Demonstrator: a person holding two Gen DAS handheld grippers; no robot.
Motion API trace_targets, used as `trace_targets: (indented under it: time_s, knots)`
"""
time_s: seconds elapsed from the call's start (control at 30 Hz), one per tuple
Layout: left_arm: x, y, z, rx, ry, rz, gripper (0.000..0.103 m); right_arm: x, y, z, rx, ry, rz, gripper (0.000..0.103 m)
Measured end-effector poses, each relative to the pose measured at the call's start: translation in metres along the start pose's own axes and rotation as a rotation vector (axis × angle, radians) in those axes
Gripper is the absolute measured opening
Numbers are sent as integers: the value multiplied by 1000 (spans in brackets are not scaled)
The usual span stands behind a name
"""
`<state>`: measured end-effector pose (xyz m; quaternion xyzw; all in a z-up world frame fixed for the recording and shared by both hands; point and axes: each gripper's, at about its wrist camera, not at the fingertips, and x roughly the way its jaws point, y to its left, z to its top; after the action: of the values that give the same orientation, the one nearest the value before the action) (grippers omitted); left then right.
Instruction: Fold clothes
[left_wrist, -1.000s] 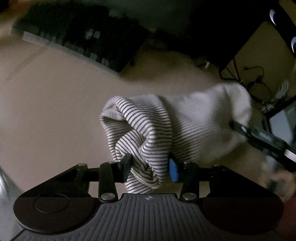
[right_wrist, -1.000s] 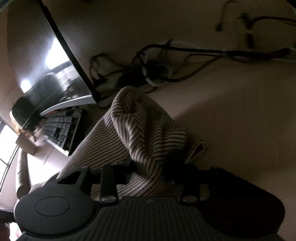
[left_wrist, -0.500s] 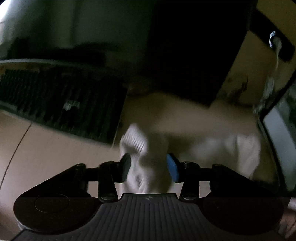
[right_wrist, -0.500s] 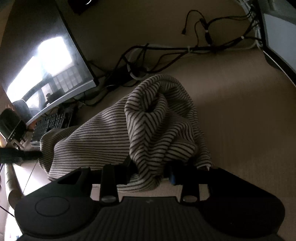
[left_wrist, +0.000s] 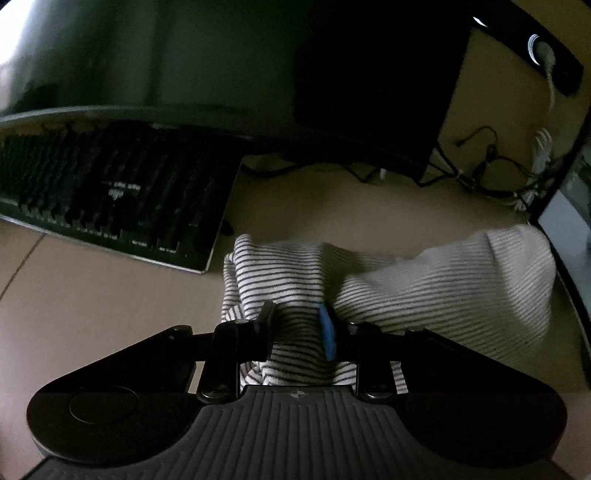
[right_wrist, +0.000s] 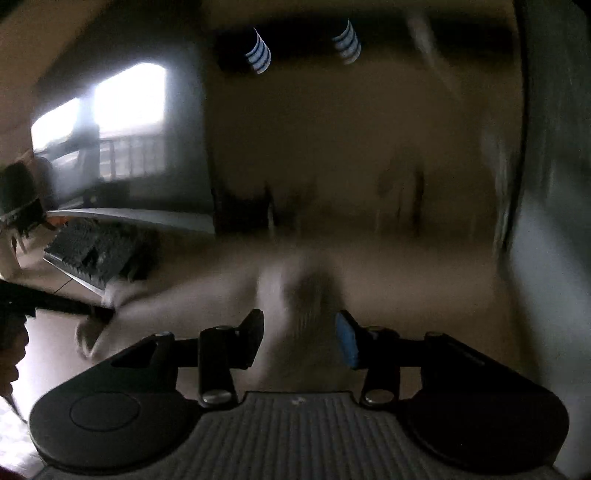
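On the tan desk (left_wrist: 92, 295), seen from the left wrist, a dark keyboard (left_wrist: 110, 199) lies at ten o'clock, its near right corner just beside the striped cloth (left_wrist: 443, 288). A curved monitor (left_wrist: 147, 62) rises behind it at twelve o'clock, and a tangle of cables (left_wrist: 480, 173) lies at two o'clock. The edge of a second screen (left_wrist: 569, 236) stands at three o'clock, close to the far end of the cloth. White marks on the keyboard are too dim to read, and no other writing can be made out.

The left gripper (left_wrist: 297, 326) is clamped on a bunched fold of the cloth, which fills the gap between its fingers and spreads toward two and three o'clock.

The right wrist view is heavily blurred. The keyboard (right_wrist: 92, 258) appears at nine o'clock and the monitor (right_wrist: 122, 147) at ten o'clock. The right gripper (right_wrist: 300, 341) has a pale bunch of the cloth (right_wrist: 303, 317) between its fingers, which stand somewhat apart. Whether they press the fabric cannot be told through the blur. The other gripper (right_wrist: 55, 304) reaches in at nine o'clock, meeting the cloth's far end.
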<state>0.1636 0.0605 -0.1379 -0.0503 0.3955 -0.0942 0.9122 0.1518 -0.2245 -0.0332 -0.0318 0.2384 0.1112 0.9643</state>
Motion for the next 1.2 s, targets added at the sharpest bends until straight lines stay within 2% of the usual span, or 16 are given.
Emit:
trace_targets:
  time_s: [0.03, 0.1, 0.17, 0.2, 0.27, 0.33, 0.37, 0.4, 0.5, 0.57, 0.67, 0.77, 0.83, 0.97, 1.1, 1.2]
  knots:
    - [-2, 0, 1, 3, -4, 4, 33, -1, 8, 10, -47, -22, 3, 32]
    - [-7, 1, 4, 8, -11, 12, 36, 14, 22, 24, -70, 6, 71, 25]
    - [-11, 2, 6, 14, -18, 20, 43, 46, 32, 21, -72, 101, 101, 25]
    - [-13, 3, 7, 16, -22, 24, 45, 63, 33, 12, -80, 160, 77, 24]
    - [-18, 4, 10, 22, -29, 32, 54, 91, 20, -17, -46, 257, 33, 15]
    - [-23, 5, 12, 26, -37, 38, 73, 93, 11, -30, 22, 242, 33, 14]
    - [-34, 4, 17, 16, -65, 9, 81, 91, 10, -31, 36, 231, 31, 14]
    - [-44, 4, 21, 6, -92, -19, 94, 90, 13, -30, 25, 230, 23, 14]
    - [-57, -12, 31, 21, -137, -68, 95, 93, 14, -30, 22, 228, 22, 14]
    - [-53, -30, 34, 72, -135, -22, 95, 94, 11, -31, 46, 227, 30, 14]
    - [-31, -46, 31, 143, -73, 51, 94, 95, 9, -31, 74, 224, 39, 15]
    - [-10, -42, 25, 104, 40, 16, 94, 93, 9, -28, 57, 228, 36, 15]
    - [0, -42, 19, 115, 66, 34, 93, 92, 10, -27, 44, 231, 32, 15]
    - [7, -52, 13, 121, 76, 16, 93, 89, 8, -29, 18, 227, 21, 14]
    - [18, -78, 10, 205, 66, -20, 93, 82, -4, -32, 2, 228, -29, 14]
    - [26, -92, 8, 231, 57, -21, 94, 77, -19, -33, 23, 231, -66, 15]
